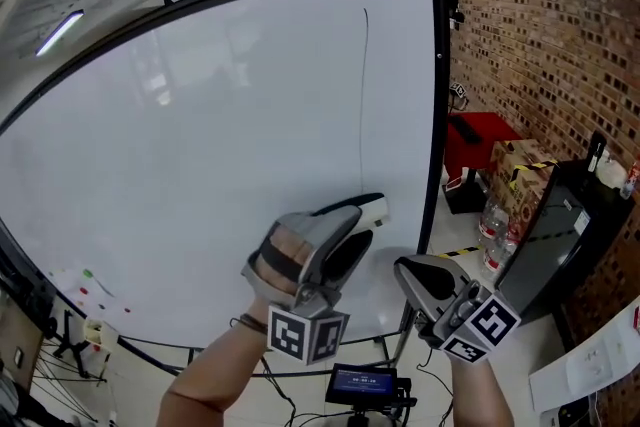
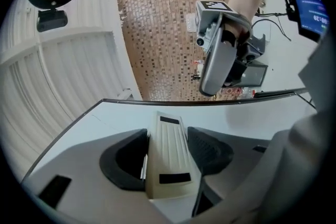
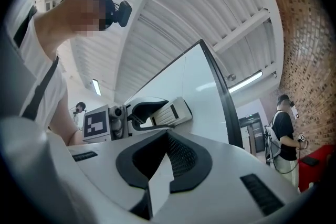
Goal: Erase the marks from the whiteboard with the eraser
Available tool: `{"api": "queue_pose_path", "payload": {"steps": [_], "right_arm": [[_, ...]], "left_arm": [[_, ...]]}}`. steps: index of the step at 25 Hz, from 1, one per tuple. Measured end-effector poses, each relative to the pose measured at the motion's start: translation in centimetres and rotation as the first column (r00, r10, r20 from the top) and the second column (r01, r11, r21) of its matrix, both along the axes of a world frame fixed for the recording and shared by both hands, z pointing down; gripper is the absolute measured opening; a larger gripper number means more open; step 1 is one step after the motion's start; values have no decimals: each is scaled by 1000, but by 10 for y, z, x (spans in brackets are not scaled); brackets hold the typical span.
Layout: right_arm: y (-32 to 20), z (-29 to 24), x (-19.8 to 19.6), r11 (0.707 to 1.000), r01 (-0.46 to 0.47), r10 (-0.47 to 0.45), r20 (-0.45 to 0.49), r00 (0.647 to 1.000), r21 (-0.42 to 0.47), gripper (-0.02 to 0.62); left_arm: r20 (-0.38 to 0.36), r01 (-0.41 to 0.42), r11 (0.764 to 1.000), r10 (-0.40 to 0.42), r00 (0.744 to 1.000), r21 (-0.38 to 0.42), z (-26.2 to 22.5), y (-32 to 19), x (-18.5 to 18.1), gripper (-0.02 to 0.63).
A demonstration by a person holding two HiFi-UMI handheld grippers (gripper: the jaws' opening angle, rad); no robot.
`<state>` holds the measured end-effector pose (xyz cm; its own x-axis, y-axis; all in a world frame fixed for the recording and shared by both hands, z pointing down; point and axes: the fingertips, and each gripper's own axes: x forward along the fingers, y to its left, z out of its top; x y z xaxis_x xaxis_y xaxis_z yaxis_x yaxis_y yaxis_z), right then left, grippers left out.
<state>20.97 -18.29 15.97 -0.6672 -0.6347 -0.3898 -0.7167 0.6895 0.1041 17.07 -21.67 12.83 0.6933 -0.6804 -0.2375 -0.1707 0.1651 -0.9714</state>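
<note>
**Hidden or unclear.** Wiping face of the eraser [image 1: 370, 211], turned toward the whiteboard [image 1: 200, 145] and out of sight in every view. Lower end of the thin dark vertical line [image 1: 364, 85], covered where the eraser and the left claw [image 1: 358, 223] cross it. Left part of the whiteboard, cut off in the head view. Small red and green specks [image 1: 88, 281] at lower left, too small to identify.

**Eraser, place and heading.** Low on the whiteboard, near its black frame [image 1: 440, 115] on the right, directly under the line. Long axis roughly level along the board, slightly raised at the right. Free end toward the frame, pale ribbed back toward the camera.

**Left gripper view.** Eraser [image 2: 168, 160] lengthwise along the left claw [image 2: 167, 139], one black pad on each long side, clamped on it.

**Right claw** [image 1: 414, 269]. Below and right of the eraser, off it. In its own view [image 3: 168, 136], tips together, nothing between.
</note>
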Motion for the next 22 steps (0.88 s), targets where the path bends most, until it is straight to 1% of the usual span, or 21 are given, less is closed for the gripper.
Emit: {"api": "queue_pose_path", "payload": {"steps": [2, 4, 5, 7, 9, 11, 15, 16, 18, 22], "right_arm": [[-3, 1, -1, 1000, 3, -3, -9, 1000, 1, 17], [-6, 5, -1, 1000, 7, -7, -9, 1000, -3, 17], [-7, 7, -1, 1000, 7, -7, -5, 1000, -9, 17], [-9, 12, -3, 1000, 7, -6, 12, 1000, -26, 17], [-10, 16, -4, 999, 8, -7, 27, 1000, -37, 17], [-10, 17, -4, 999, 8, -7, 31, 999, -38, 17], [-6, 11, 0, 1000, -6, 6, 29, 1000, -23, 17], [-6, 9, 3, 1000, -15, 15, 30, 999, -20, 17], [-6, 6, 9, 999, -32, 32, 34, 999, -18, 17], [-5, 0, 14, 999, -49, 49, 37, 998, -14, 17]], "left_arm": [[60, 7, 1000, -6, 998, -19, 19, 0, 4, 268], [115, 9, 998, -2, 993, -55, 40, -3, 9, 268], [129, 6, 997, 4, 992, -75, 48, -5, 10, 270], [132, -2, 992, 18, 991, -125, 54, -6, 7, 270], [118, -12, 985, 33, 992, -173, 52, -7, 4, 272], [108, -25, 980, 47, 993, -197, 48, -7, 3, 272], [87, -36, 982, 52, 995, -183, 40, -3, 4, 273], [78, -41, 981, 57, 995, -191, 37, -2, 5, 273], [44, -63, 970, 76, 996, -236, 27, -3, 7, 273], [-65, -141, 931, 127, 990, -337, -6, -3, 7, 275]]}}
